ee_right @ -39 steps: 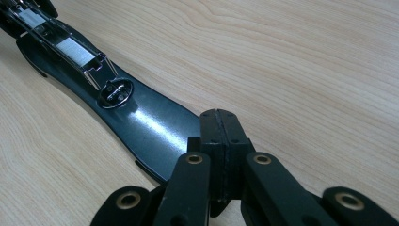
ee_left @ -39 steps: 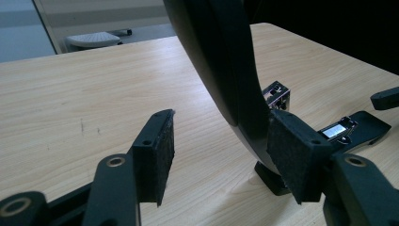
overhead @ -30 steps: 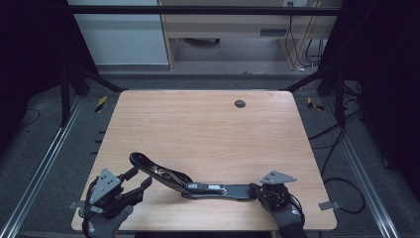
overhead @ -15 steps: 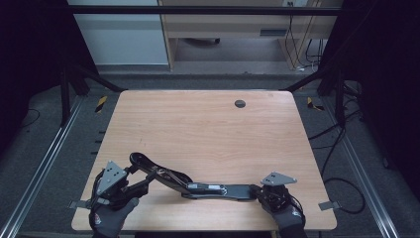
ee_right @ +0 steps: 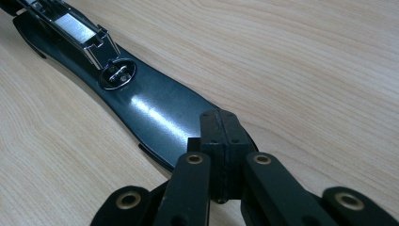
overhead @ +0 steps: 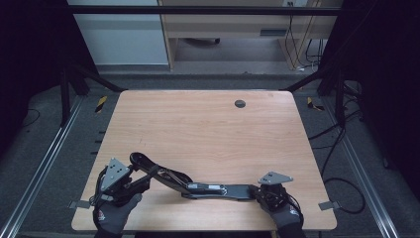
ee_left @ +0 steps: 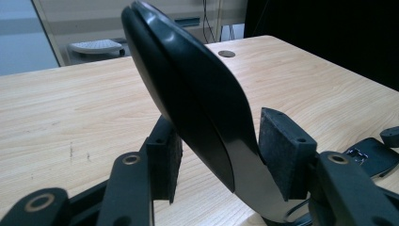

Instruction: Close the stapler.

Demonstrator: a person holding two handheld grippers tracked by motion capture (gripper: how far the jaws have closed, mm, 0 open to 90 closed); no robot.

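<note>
A black stapler (overhead: 208,187) lies opened out near the table's front edge, its base flat and its top arm (ee_left: 197,94) sloping up to the left. My left gripper (overhead: 143,177) has the raised arm between its pads (ee_left: 284,150); its jaws have just been closing and both pads now touch the arm's sides. My right gripper (overhead: 255,191) is shut, pads together with nothing between them, its tips resting on the right end of the stapler's base (ee_right: 150,108). The metal staple channel (ee_right: 70,23) lies exposed along the base.
The wooden table (overhead: 208,129) has a round cable grommet (overhead: 240,103) near its far edge. Metal floor rails run along both sides, and cables (overhead: 337,148) lie on the floor at the right. A cabinet (overhead: 223,29) stands beyond the table.
My left gripper has shifted right onto the stapler's raised arm and its jaws have narrowed around it. The right gripper and the stapler's base have stayed still.
</note>
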